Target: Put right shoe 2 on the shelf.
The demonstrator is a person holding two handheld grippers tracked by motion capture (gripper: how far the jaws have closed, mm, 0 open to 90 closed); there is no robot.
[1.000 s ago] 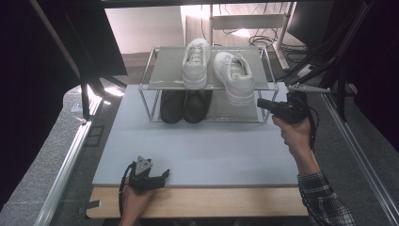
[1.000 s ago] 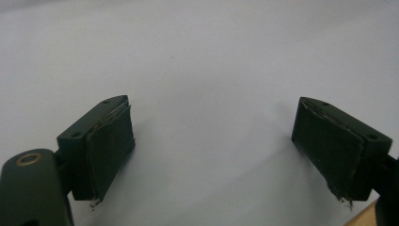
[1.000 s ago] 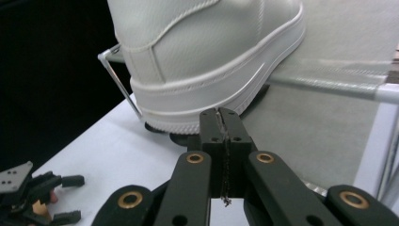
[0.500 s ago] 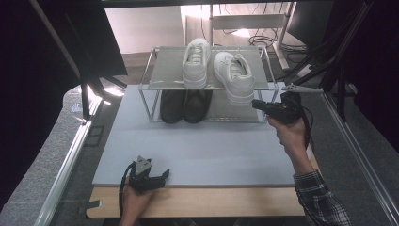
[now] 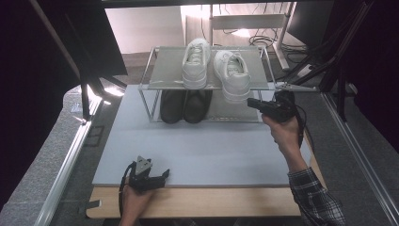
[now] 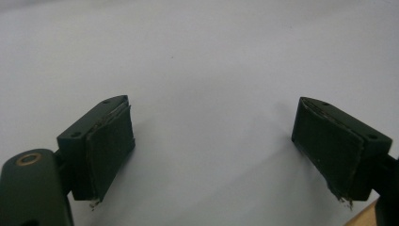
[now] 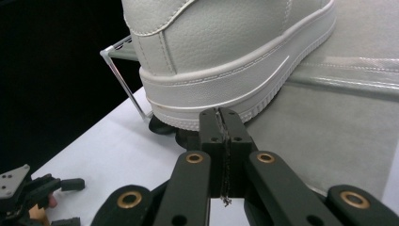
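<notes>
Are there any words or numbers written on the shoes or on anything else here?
None: no word, number or logo can be read anywhere.
White shoes: plain, no readable brand in the high view or the right gripper view.
Black shoes: too dark to tell.
Rack, grey table mat, left gripper and right gripper: no lettering.
</notes>
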